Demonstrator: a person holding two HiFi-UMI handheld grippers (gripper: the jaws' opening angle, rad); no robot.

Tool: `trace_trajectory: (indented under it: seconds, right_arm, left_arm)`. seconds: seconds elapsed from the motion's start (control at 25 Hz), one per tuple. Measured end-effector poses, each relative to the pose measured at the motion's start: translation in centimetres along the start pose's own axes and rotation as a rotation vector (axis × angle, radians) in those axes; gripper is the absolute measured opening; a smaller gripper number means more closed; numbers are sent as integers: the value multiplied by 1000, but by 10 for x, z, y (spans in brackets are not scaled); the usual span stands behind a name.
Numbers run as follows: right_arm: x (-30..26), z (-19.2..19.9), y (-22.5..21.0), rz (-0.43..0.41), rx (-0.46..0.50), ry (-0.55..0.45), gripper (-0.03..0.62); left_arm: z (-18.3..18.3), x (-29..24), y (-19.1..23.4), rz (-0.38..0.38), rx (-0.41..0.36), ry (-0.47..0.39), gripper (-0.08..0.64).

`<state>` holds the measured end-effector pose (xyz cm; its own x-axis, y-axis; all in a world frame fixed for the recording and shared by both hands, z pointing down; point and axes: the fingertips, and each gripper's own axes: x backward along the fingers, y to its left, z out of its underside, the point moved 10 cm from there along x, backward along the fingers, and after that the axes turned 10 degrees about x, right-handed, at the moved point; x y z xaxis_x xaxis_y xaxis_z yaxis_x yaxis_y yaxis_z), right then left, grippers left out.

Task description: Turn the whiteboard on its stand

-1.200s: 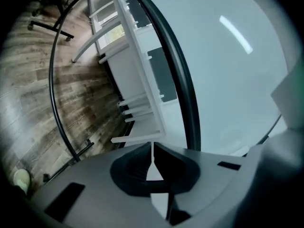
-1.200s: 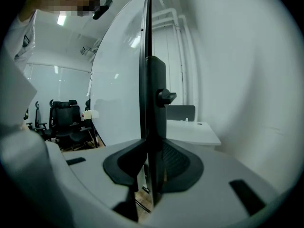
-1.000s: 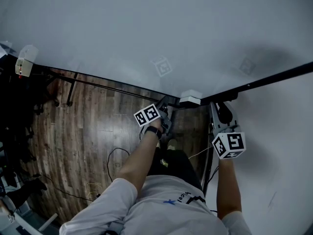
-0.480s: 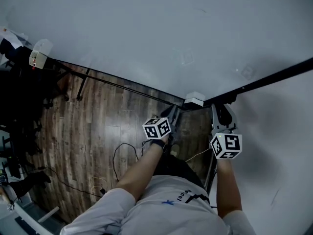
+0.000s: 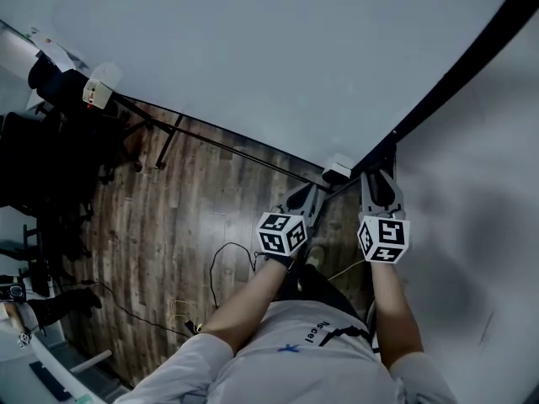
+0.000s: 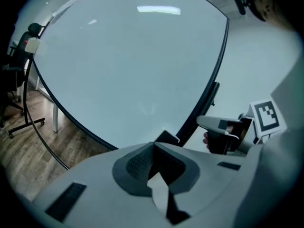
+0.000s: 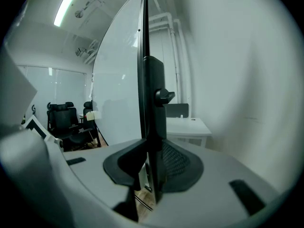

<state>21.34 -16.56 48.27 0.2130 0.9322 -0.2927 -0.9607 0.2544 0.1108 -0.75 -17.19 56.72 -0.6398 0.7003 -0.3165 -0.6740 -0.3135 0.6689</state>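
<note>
The whiteboard fills most of the view. It is tilted on its stand, with the wood floor under it. The left gripper is near the whiteboard's bottom corner, and its fingers are squeezed together with nothing in them. The right gripper is at the whiteboard's dark side edge and pinches that edge between its fingers. The whiteboard looks big, stiff and smooth, and probably heavy to swing. The hard frame seems the best place to hold, not the slippery white face. The whiteboard has no writing. The letters on the person's shirt are too small to read.
</note>
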Motion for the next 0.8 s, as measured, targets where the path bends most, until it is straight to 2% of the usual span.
trace_trajectory:
  seconds: [0.36, 0.6, 0.8]
  right_arm:
    - [28, -2, 17, 26, 8, 8, 101]
    - [63, -1, 39, 82, -18, 16, 101]
    - [92, -3, 61, 131, -39, 29, 100]
  left_arm:
    - [-6, 40, -38, 67, -89, 43, 11]
    - [-11, 82, -54, 114, -203, 64, 11]
    - [-13, 119, -65, 169, -262, 87, 11]
